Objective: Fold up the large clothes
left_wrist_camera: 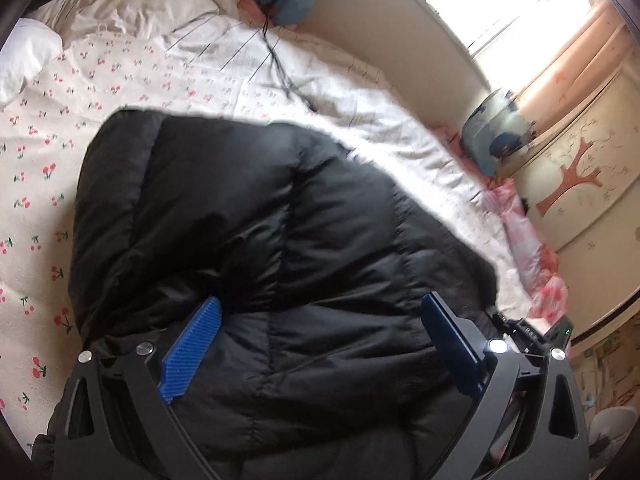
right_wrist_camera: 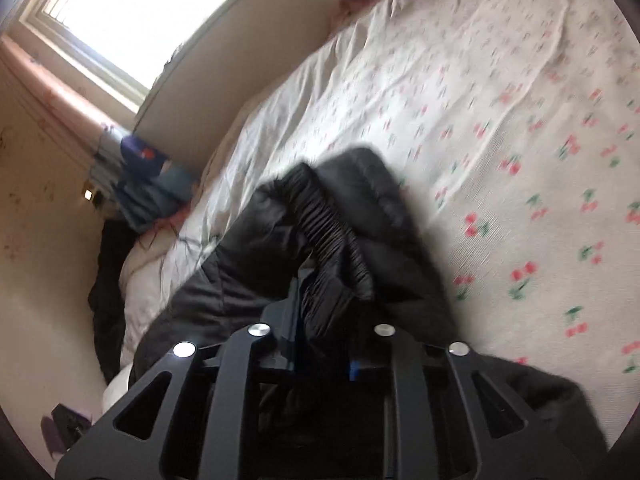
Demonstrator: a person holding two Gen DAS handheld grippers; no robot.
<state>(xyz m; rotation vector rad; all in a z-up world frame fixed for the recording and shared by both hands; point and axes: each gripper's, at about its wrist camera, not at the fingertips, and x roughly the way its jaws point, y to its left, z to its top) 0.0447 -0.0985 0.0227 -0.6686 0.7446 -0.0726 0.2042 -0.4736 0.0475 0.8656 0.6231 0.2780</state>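
Spread across a bed (left_wrist_camera: 132, 80) with a cherry-print sheet (right_wrist_camera: 520, 128): a black puffer jacket (left_wrist_camera: 256, 216), bunched and partly folded, near the bed's edge. Beyond, a bright window (left_wrist_camera: 500, 12). Left tool (left_wrist_camera: 320, 312) gaping wide above the jacket, blue pads (left_wrist_camera: 192, 352) gripping nothing. Right tool (right_wrist_camera: 320, 304) narrowly parted, a ribbed cuff (right_wrist_camera: 332, 232) between its fingers; firm grip or not impossible to tell.

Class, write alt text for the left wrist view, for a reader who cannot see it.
A black puffer jacket lies on a bed sheet printed with cherries. The left gripper is over it with blue fingers spread wide, holding nothing. A bright window is at upper right.
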